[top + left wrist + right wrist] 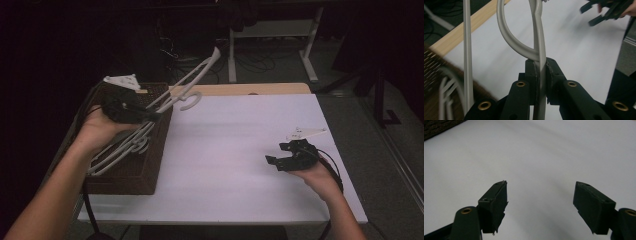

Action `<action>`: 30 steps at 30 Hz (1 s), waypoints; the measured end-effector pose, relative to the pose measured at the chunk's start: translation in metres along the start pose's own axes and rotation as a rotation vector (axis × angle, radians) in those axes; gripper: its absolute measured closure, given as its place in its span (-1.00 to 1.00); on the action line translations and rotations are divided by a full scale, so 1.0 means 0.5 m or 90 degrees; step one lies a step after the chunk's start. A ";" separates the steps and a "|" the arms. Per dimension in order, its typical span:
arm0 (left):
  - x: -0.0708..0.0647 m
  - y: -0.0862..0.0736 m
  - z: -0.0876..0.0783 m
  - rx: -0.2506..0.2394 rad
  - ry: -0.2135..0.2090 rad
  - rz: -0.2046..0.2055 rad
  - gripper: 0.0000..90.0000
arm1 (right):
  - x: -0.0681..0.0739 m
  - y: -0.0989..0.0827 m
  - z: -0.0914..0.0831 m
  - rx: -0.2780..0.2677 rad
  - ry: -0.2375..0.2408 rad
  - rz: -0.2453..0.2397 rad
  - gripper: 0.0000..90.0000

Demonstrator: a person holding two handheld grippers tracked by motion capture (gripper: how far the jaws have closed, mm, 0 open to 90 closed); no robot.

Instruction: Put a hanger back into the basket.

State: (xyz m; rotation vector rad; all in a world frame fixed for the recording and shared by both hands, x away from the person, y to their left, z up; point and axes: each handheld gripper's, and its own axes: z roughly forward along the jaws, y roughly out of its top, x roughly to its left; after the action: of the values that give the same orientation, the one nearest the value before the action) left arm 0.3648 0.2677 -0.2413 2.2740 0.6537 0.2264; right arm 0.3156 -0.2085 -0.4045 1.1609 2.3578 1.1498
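Observation:
My left gripper (150, 116) is shut on a white plastic hanger (192, 80) and holds it lifted above the dark woven basket (145, 170) at the table's left. The hanger slants up to the right, its hook (191, 101) hanging over the table's edge. In the left gripper view the pads (532, 75) press on the hanger's neck (539, 42) just below the hook's curve. Several more white hangers (122, 147) lie in the basket. My right gripper (277, 154) stands open low over the white table at the right, with nothing between its jaws (540, 195).
The white table top (235, 150) has a wooden strip (250, 89) along its far edge. Beyond it stand the legs of a white desk (310, 50) and loose cables on the dark floor. The other hand's gripper (609, 11) appears at the top right of the left gripper view.

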 end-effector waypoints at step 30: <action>0.125 -0.273 -0.059 0.072 0.044 -0.136 0.82 | -0.008 0.005 -0.005 -0.005 -0.024 0.010 -0.40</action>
State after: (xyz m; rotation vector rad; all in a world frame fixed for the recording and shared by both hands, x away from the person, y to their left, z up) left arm 0.3552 0.3991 -0.3194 2.2901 0.9603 0.1676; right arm 0.3182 -0.2118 -0.4015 1.1887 2.3184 1.1323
